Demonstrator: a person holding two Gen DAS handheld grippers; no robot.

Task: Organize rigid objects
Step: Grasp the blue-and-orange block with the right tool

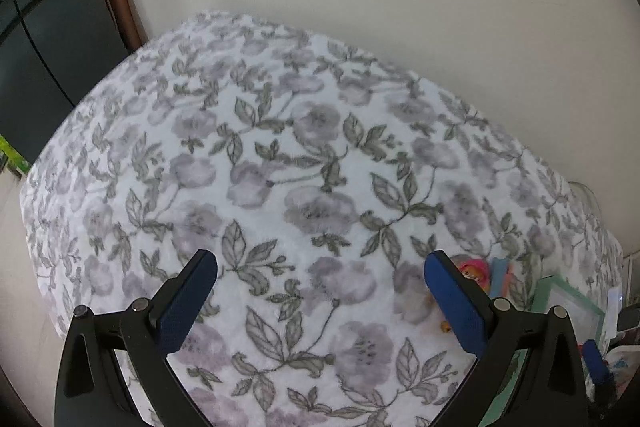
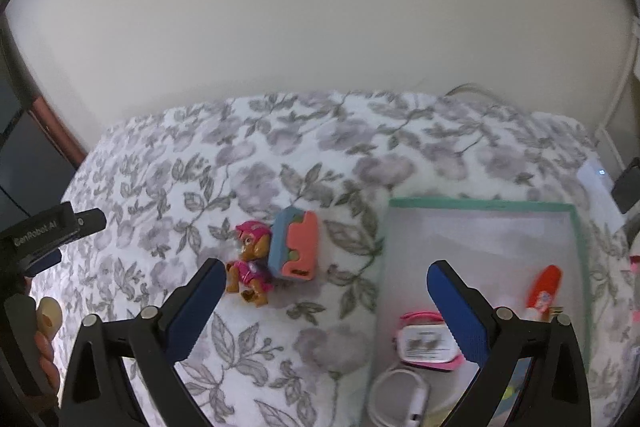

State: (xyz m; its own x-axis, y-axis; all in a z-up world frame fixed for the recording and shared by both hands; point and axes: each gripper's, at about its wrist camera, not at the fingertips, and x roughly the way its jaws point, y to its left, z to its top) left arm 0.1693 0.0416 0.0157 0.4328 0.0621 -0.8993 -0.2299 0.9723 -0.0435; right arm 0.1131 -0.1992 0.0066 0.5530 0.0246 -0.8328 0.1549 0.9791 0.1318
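A pink toy dog figure sits on the floral cloth next to a blue and coral block toy; both touch. A clear bin with a mint rim lies to their right, holding an orange toy, a pink-edged case and a white ring. My right gripper is open and empty, hovering just in front of the dog and the bin's left edge. My left gripper is open and empty over bare cloth; the dog and block peek out behind its right finger.
The floral cloth covers a table against a pale wall. A dark cabinet stands at the left. A white device and a black object lie at the table's right edge. The other gripper shows at left.
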